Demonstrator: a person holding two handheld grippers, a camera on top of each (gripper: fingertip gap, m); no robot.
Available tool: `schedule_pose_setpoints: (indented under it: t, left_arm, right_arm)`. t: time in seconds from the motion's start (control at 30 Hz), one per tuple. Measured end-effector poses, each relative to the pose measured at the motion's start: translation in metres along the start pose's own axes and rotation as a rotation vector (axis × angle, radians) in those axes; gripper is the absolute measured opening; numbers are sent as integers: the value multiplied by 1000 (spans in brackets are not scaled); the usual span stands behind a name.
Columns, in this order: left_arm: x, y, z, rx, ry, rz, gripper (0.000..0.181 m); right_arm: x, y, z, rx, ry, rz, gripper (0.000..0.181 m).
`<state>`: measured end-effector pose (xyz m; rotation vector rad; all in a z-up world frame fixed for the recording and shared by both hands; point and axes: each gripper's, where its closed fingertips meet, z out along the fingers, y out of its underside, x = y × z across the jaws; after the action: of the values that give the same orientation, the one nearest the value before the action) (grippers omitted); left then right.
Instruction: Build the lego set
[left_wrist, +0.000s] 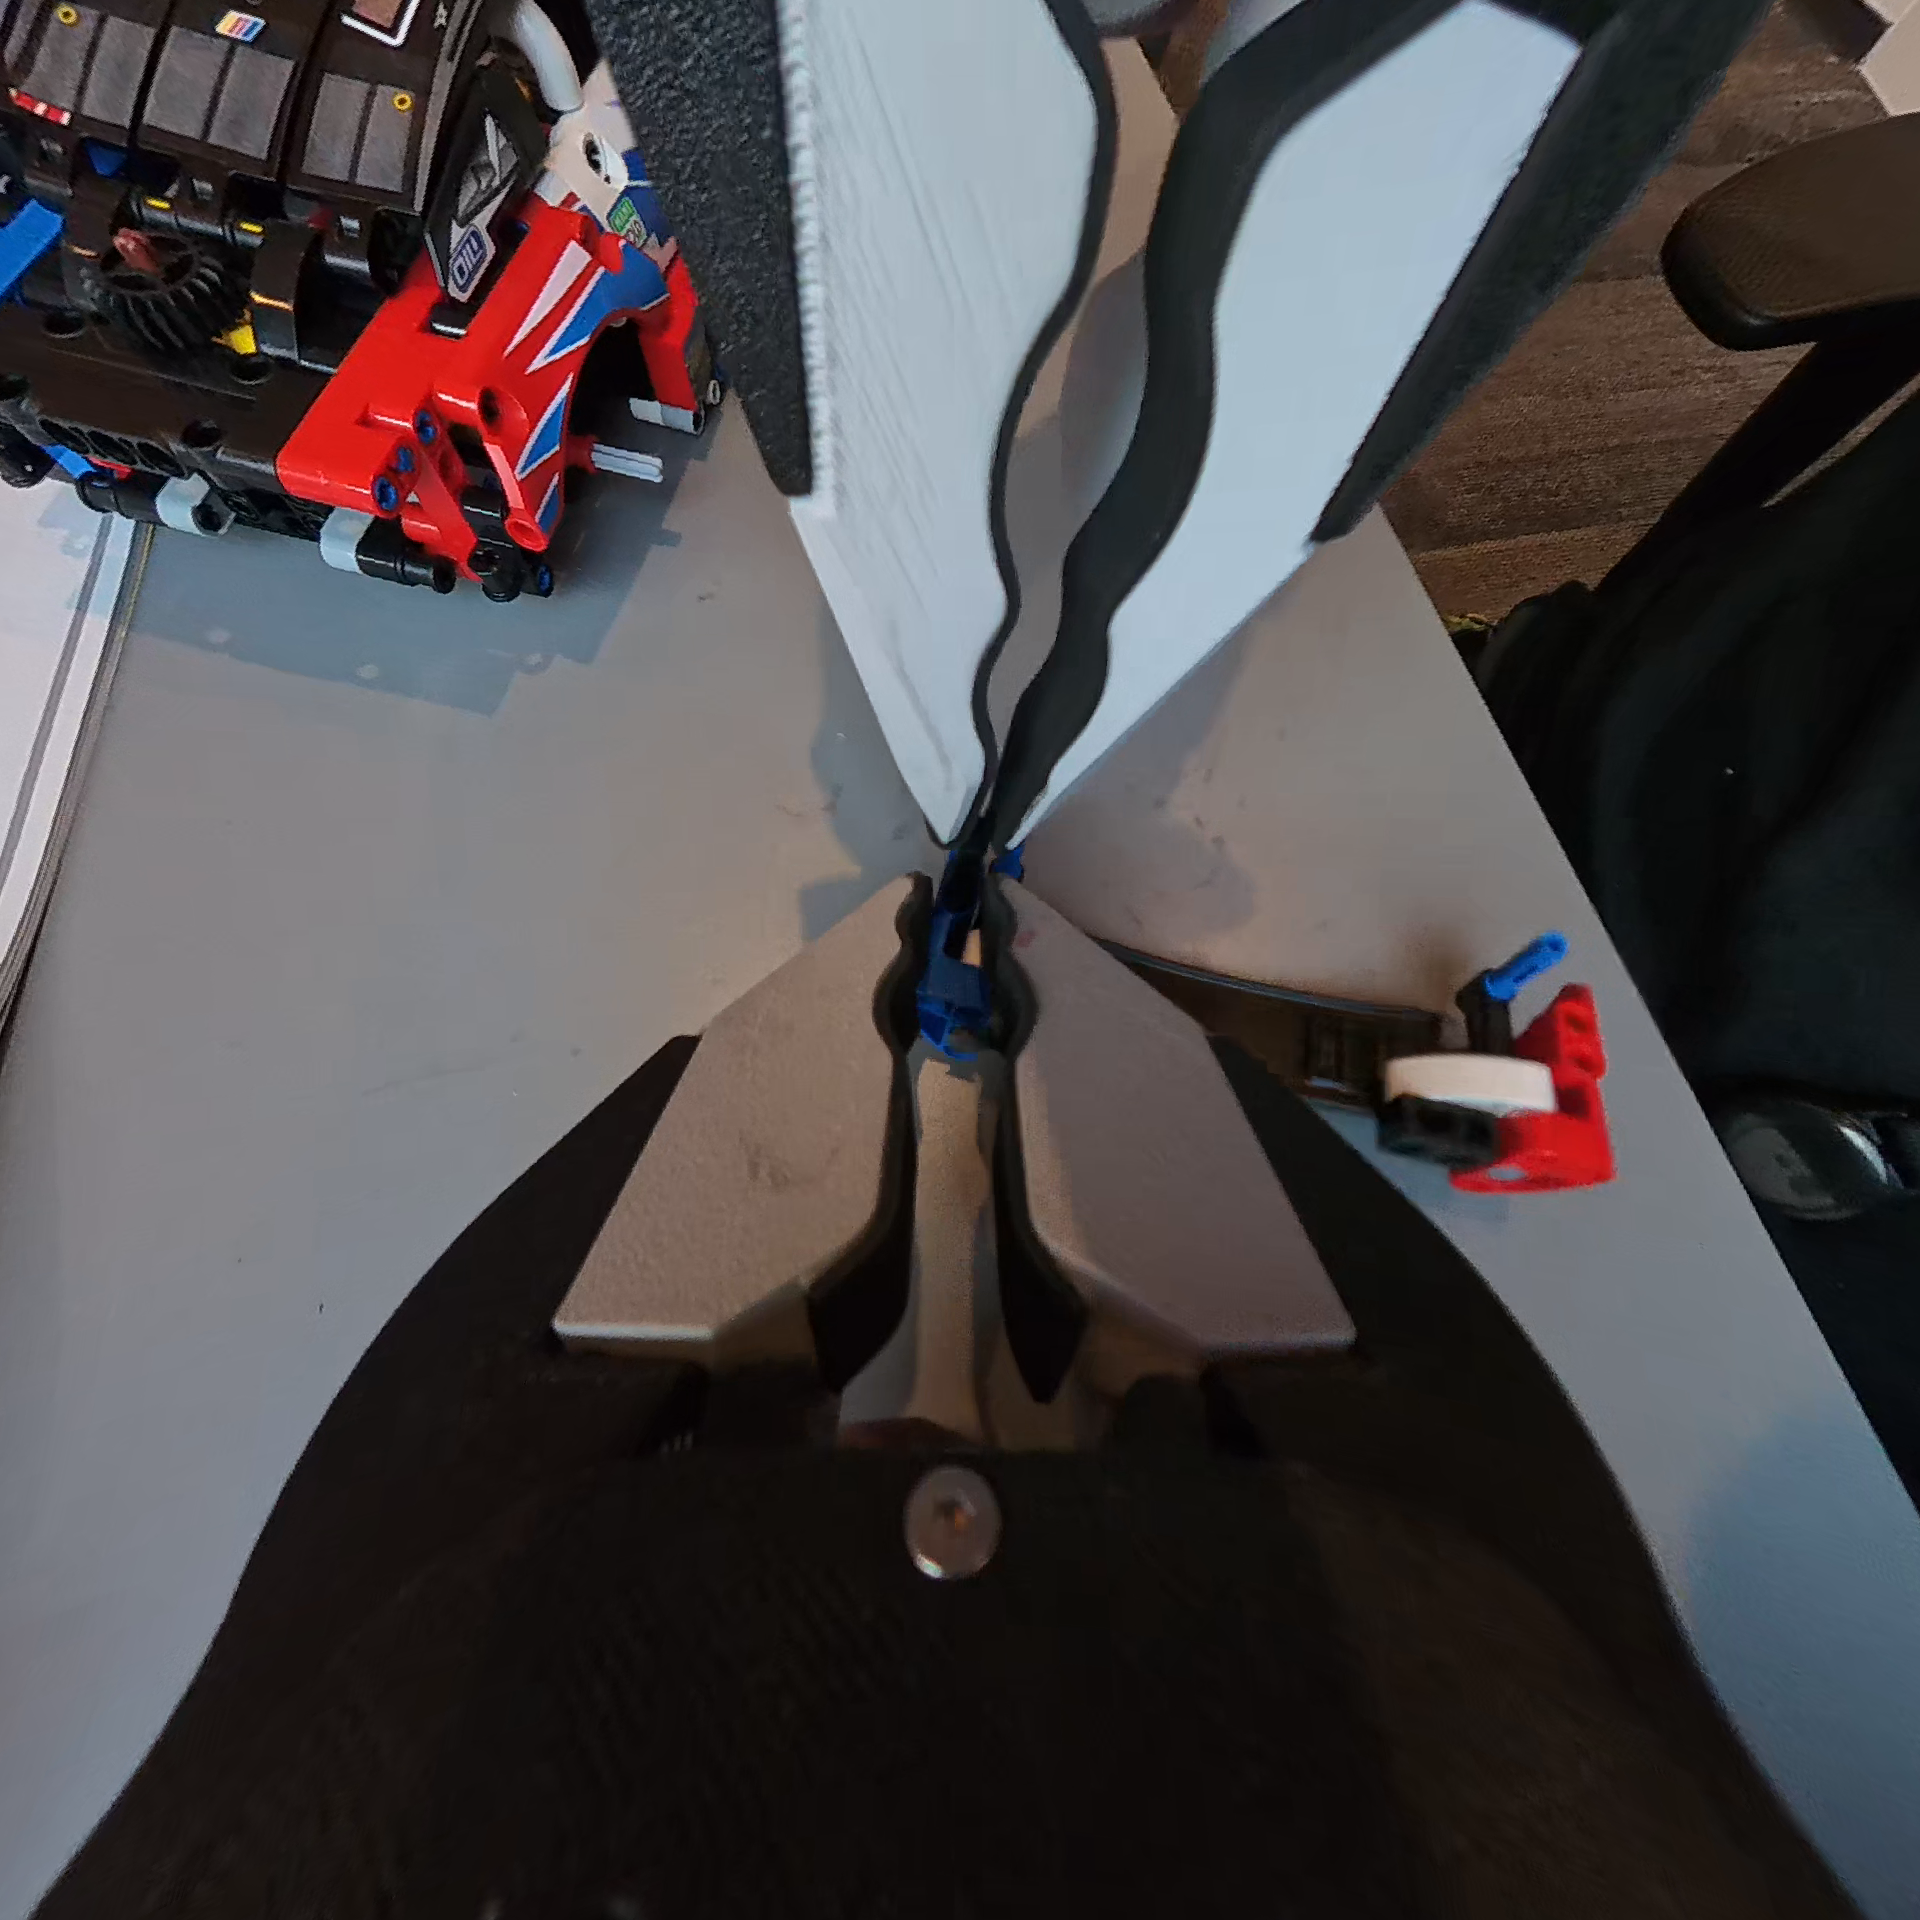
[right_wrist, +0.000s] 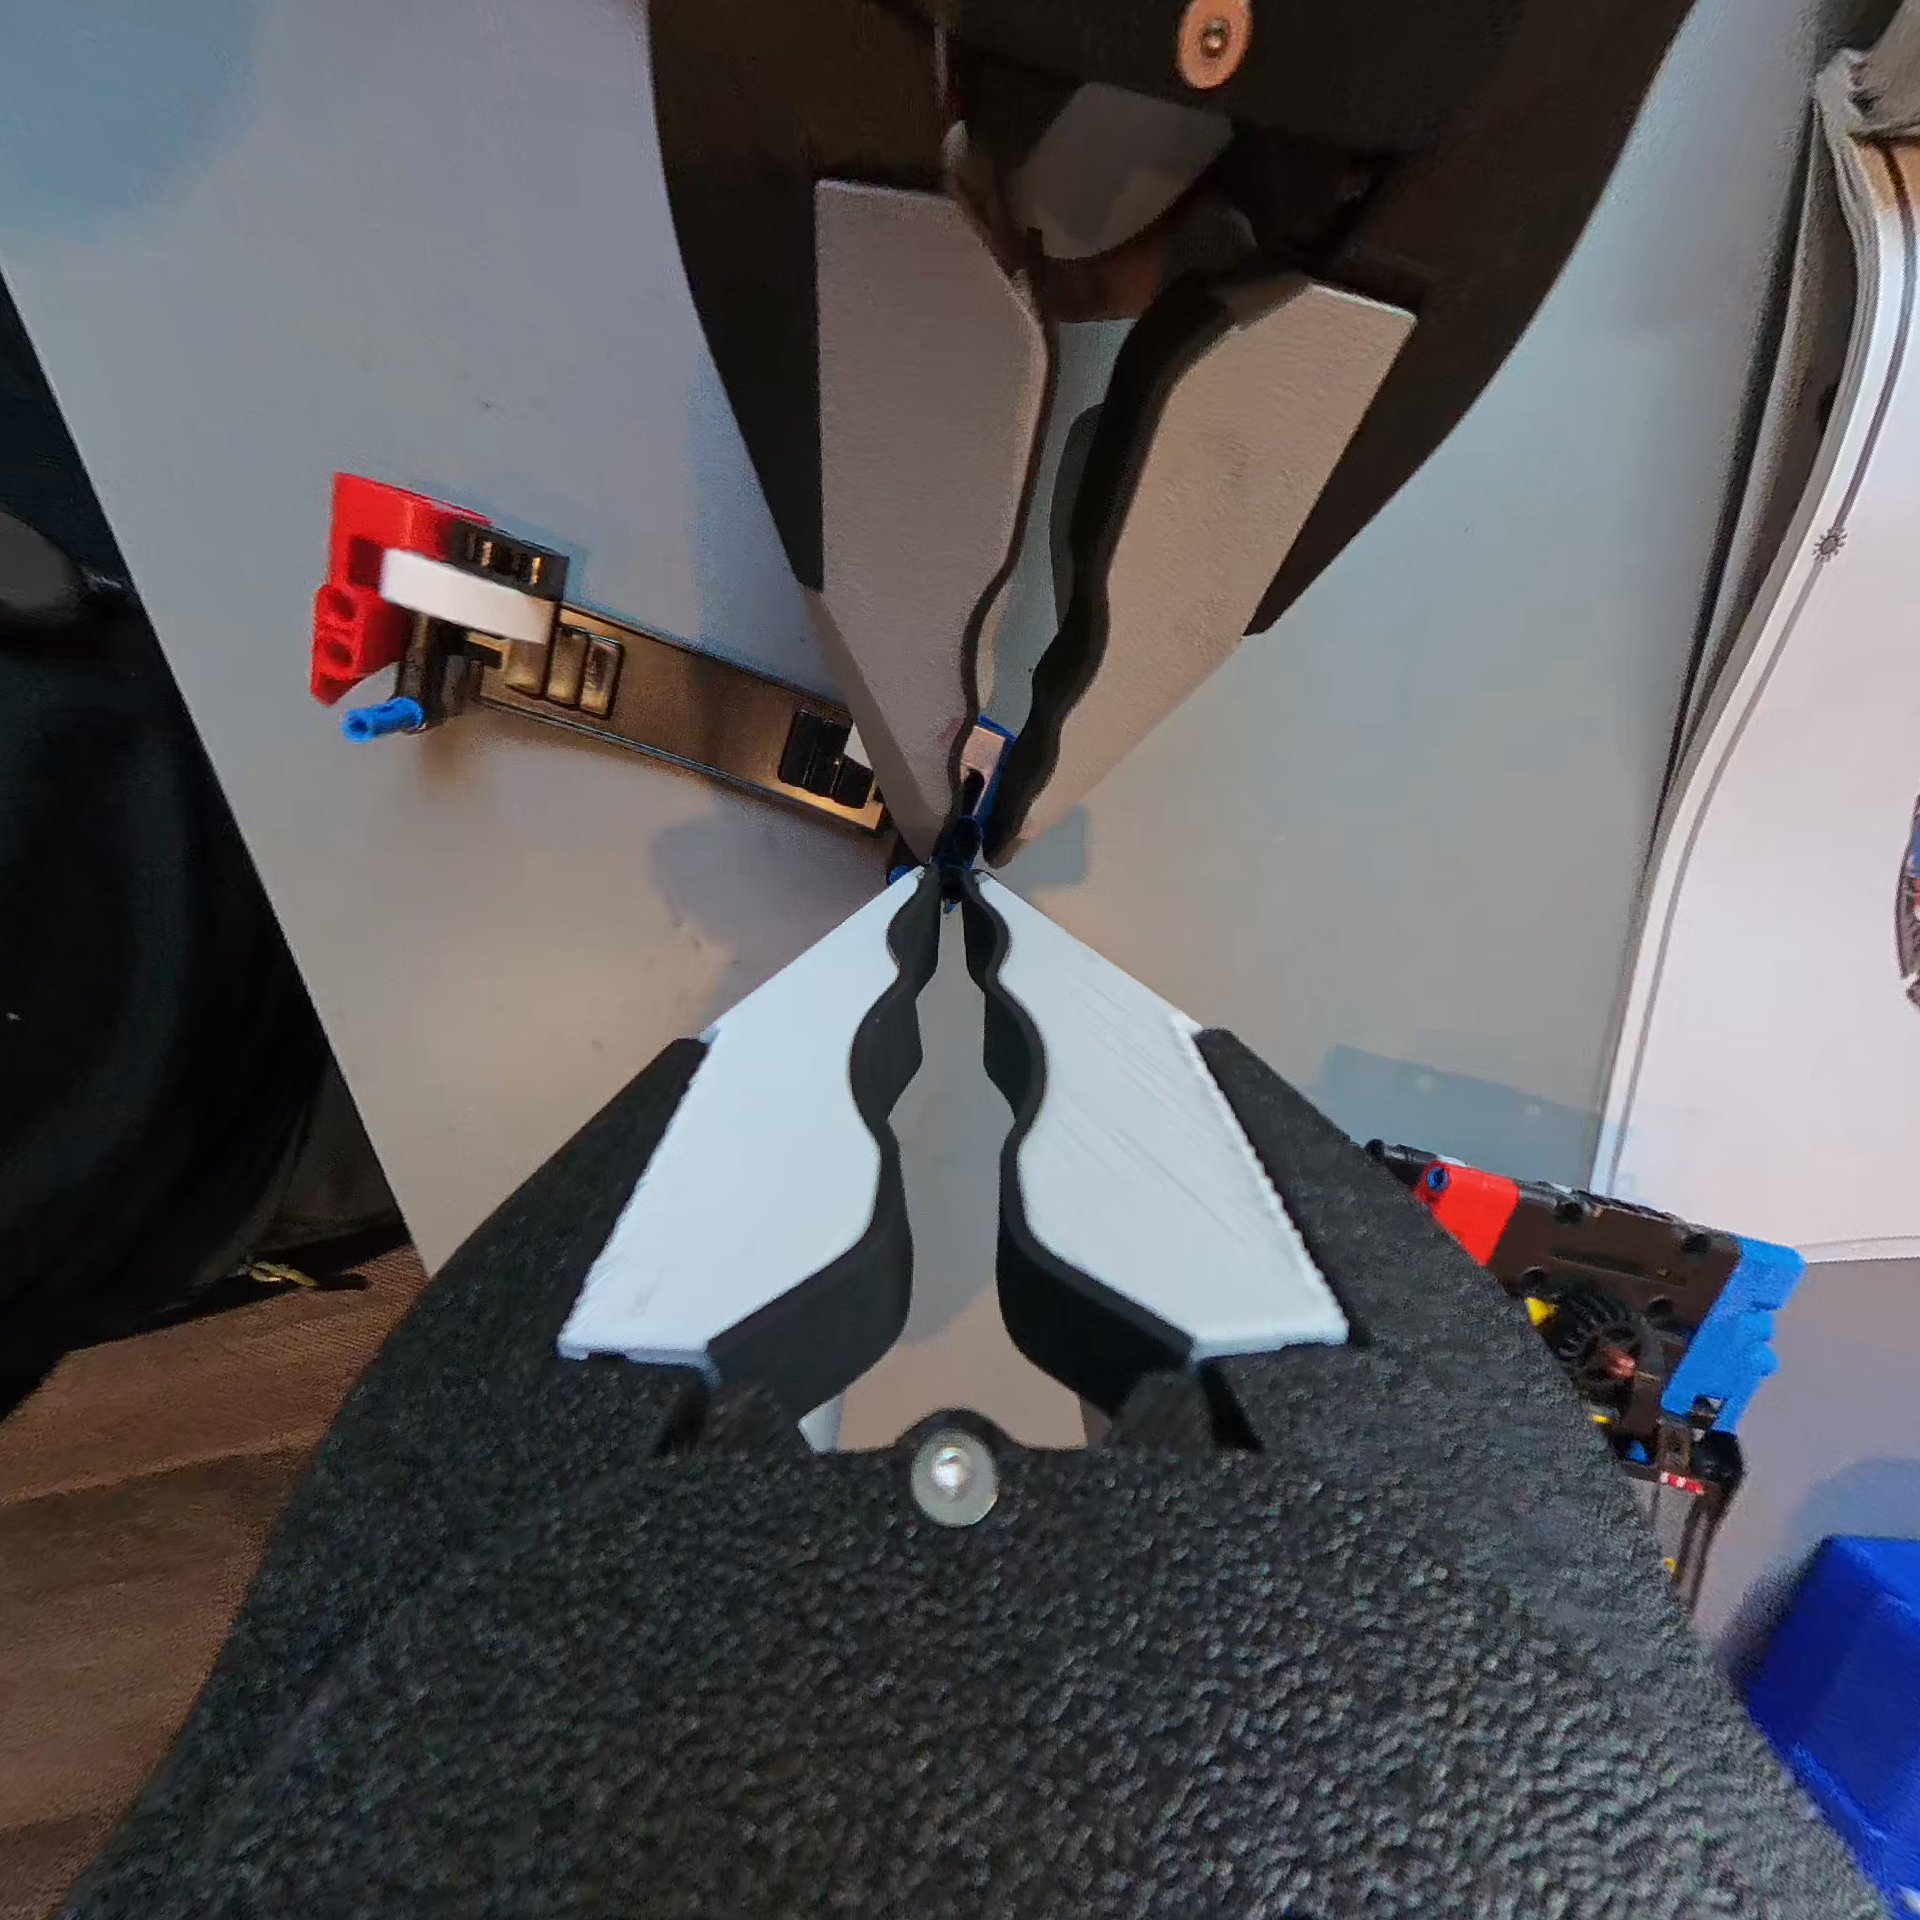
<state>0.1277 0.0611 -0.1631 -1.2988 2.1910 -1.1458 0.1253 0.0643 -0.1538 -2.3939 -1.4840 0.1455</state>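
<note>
meeting tip to tip at the centre of both frames, the left gripper (left_wrist: 961, 914) and right gripper (right_wrist: 943, 883) are each pinched on the same small blue lego piece (left_wrist: 948, 987), held just above the grey table (left_wrist: 416, 935). a black strip subassembly (right_wrist: 665, 696) with red, white and blue parts lies at centre left of the right wrist view. the red and black lego car (left_wrist: 312, 312) fills the upper left of the left wrist view.

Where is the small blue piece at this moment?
The small blue piece is clamped in the left gripper, tip to tip with the right gripper, above the grey table.
</note>
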Motion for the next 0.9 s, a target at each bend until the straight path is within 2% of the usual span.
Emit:
schedule_pose_setpoints:
  t: [0.2, 0.4, 0.77, 0.9]
  left_arm:
    - [-1, 1, -1, 0, 9, -9, 4]
    - [-1, 1, -1, -2, 8, -4, 4]
    - [0, 2, -1, -4, 18, -6, 4]
    - [0, 2, -1, -4, 17, -11, 4]
  right_arm:
    - [2, -2, 3, 48, 74, -97, 4]
    - [1, -3, 4, 80, 43, -128, 4]
    - [1, -1, 4, 301, -50, 114, 4]
    - [2, 0, 4, 314, 25, -46, 4]
